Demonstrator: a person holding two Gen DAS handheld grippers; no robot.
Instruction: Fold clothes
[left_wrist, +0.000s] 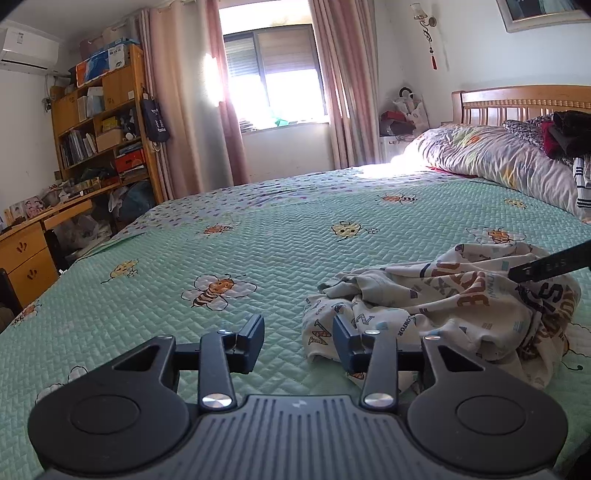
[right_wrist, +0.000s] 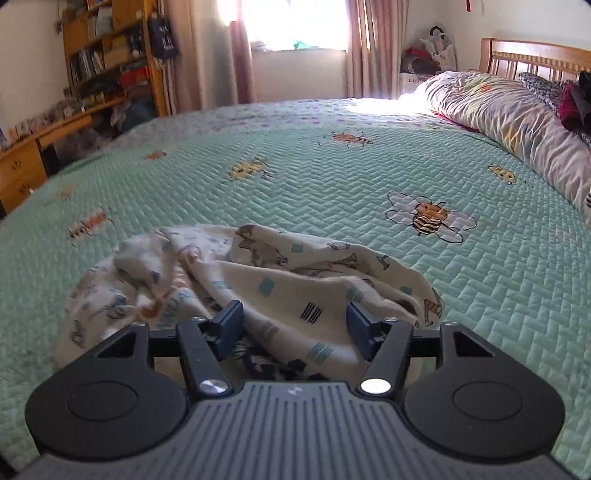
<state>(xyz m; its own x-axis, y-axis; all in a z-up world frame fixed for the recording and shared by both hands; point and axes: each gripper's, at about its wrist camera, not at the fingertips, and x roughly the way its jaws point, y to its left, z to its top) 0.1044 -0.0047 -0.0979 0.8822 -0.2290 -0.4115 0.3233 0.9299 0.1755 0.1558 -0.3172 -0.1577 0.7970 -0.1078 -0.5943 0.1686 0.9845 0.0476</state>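
A crumpled cream garment (left_wrist: 461, 306) printed with letters and small shapes lies in a heap on the green bee-patterned bedspread (left_wrist: 258, 251). My left gripper (left_wrist: 298, 341) is open just left of the heap, its right finger at the cloth's near edge. The right gripper's finger (left_wrist: 546, 264) shows as a dark bar reaching onto the heap's top right. In the right wrist view the same garment (right_wrist: 258, 280) fills the foreground and my right gripper (right_wrist: 293, 330) is open, with cloth lying between and under its fingers.
A rolled patterned duvet (left_wrist: 498, 155) with dark clothes on top lies along the wooden headboard (left_wrist: 517, 99) at the right. A desk and bookshelf (left_wrist: 99, 122) stand past the bed's left edge. Bare bedspread stretches toward the window (left_wrist: 273, 74).
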